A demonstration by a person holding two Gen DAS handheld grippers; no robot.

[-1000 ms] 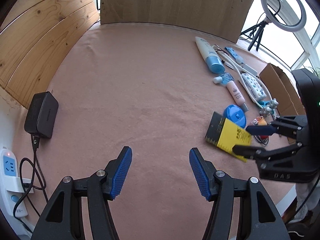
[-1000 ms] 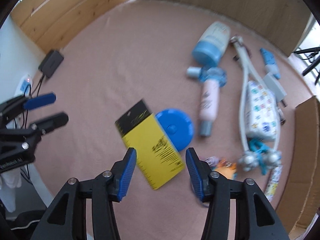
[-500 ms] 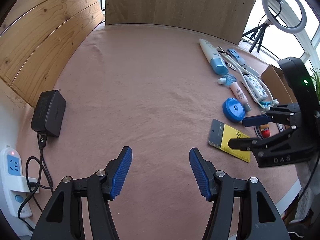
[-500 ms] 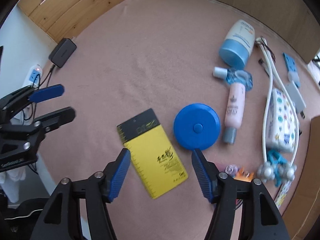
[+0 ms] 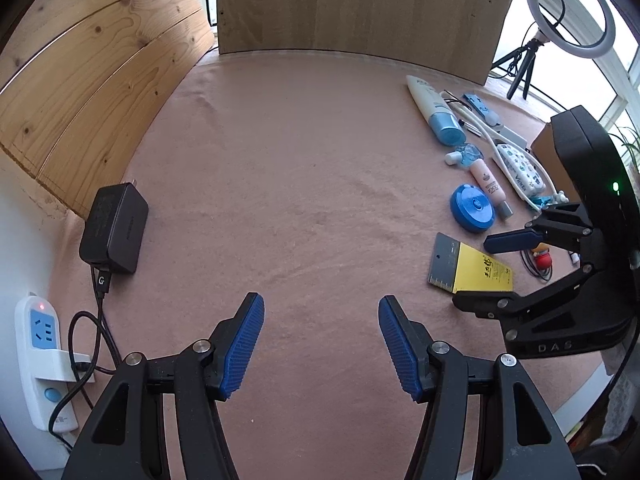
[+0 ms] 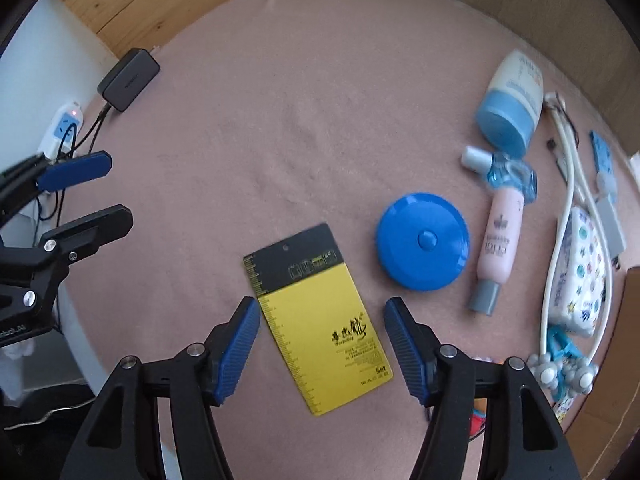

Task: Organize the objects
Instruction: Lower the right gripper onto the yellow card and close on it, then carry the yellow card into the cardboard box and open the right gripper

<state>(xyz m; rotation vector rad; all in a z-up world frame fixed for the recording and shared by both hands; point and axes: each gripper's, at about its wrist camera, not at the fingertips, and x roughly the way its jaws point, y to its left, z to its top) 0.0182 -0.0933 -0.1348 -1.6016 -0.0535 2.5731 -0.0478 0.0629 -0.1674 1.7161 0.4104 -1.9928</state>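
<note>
A yellow and black card (image 6: 316, 316) lies flat on the pink cloth, between and just beyond the open jaws of my right gripper (image 6: 320, 344), which hovers above it and holds nothing. It also shows in the left wrist view (image 5: 470, 266). A blue round case (image 6: 423, 240) lies right of the card, then a pink tube (image 6: 498, 244) and a blue-capped white tube (image 6: 512, 100). My left gripper (image 5: 320, 344) is open and empty over bare cloth at the table's front. The right gripper (image 5: 508, 268) shows there too.
A black power adapter (image 5: 114, 228) and a white power strip (image 5: 42, 352) with cables sit at the left edge. A patterned pouch (image 6: 580, 272), white cable (image 6: 568, 184) and small toys (image 6: 560, 368) lie right. A cardboard box (image 6: 616, 360) stands at far right. Wooden panels (image 5: 100, 92) wall the back.
My right gripper has drawn back and risen from the card, which lies flat on the cloth. The left gripper's view has shifted slightly; both stay open.
</note>
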